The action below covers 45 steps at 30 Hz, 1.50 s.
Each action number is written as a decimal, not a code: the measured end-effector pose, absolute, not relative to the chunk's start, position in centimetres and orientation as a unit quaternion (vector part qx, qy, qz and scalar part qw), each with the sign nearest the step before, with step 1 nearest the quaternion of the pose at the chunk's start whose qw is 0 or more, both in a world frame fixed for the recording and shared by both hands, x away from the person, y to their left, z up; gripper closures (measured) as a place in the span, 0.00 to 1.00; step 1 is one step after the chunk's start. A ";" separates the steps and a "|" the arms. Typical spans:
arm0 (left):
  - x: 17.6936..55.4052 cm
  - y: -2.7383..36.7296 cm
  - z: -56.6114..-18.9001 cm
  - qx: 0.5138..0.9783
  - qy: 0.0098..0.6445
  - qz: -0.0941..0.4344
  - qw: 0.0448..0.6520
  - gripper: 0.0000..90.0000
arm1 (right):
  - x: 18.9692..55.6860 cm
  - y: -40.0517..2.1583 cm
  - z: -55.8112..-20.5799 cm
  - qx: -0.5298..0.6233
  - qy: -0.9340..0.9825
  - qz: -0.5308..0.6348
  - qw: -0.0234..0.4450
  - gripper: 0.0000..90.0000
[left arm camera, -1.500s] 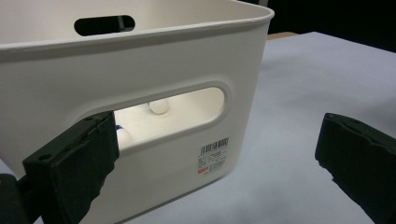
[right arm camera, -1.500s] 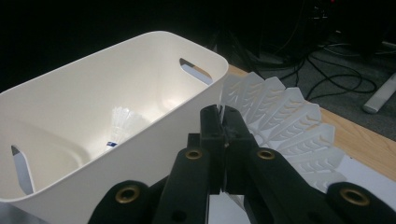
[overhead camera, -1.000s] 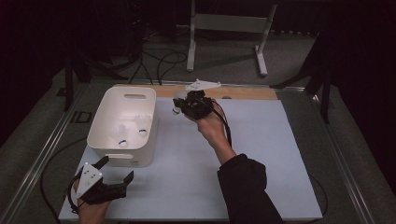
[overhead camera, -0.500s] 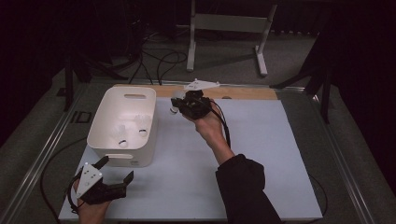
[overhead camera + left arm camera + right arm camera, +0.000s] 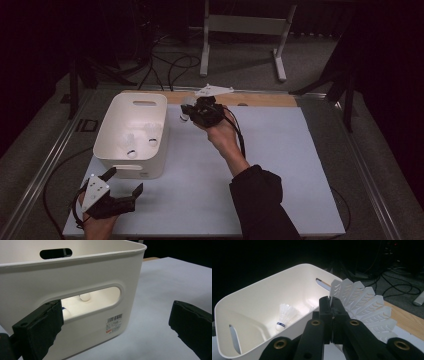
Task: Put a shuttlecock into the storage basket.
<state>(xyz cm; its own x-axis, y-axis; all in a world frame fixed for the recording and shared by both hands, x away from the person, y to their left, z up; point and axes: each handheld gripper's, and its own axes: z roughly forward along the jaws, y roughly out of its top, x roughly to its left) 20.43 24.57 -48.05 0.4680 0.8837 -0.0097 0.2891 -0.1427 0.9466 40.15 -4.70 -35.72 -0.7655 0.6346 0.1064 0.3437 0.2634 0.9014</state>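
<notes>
Right tool (image 5: 192, 111): clamped on shuttlecock (image 5: 362, 307) skirt, held just beside bin (image 5: 131, 134) rim
Left tool (image 5: 122, 182): jaws wide, empty — near bin's front wall
Risk: thin feather-edge grip — may slip, dropping onto counter (image 5: 280, 165), missing the bin

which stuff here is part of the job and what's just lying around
In use:
- shuttlecock, clamped in the right tool
- white bin
- shuttlecocks in bin
- left tool, open near the bin

Lying about:
- floor cables
- metal stand

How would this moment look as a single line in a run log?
right gripper: shut on shuttlecock, beside bin | left gripper: open, idle | bin: shuttlecocks inside
</notes>
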 end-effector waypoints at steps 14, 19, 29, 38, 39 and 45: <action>20.4 24.6 -48.1 0.696 0.421 0.297 0.500 0.00 | 39.9 -4.0 -35.7 0.308 0.783 0.524 0.136 0.99; 20.5 24.6 -48.1 0.696 0.421 0.297 0.500 0.00 | 39.9 -3.9 -35.7 0.305 0.784 0.524 0.135 0.99; 20.5 24.6 -48.1 0.697 0.421 0.297 0.499 0.00 | 39.7 -3.3 -35.7 0.301 0.787 0.521 0.135 0.99; 20.4 24.6 -48.1 0.696 0.421 0.297 0.501 0.00 | 39.6 -2.9 -35.5 0.295 0.789 0.522 0.136 0.99; 20.4 24.6 -48.1 0.696 0.421 0.297 0.500 0.00 | 39.6 -2.9 -35.5 0.296 0.788 0.522 0.137 0.99; 20.4 24.6 -48.0 0.695 0.422 0.297 0.501 0.00 | 39.5 -2.5 -35.3 0.293 0.789 0.523 0.138 0.99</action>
<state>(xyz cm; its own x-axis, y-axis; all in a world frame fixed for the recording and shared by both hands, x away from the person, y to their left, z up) 20.44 24.58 -48.05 0.4685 0.8834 -0.0090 0.2892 -0.1437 0.9464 39.47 -2.53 -35.33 -0.7907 0.6059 0.0883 0.3173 0.2822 0.9054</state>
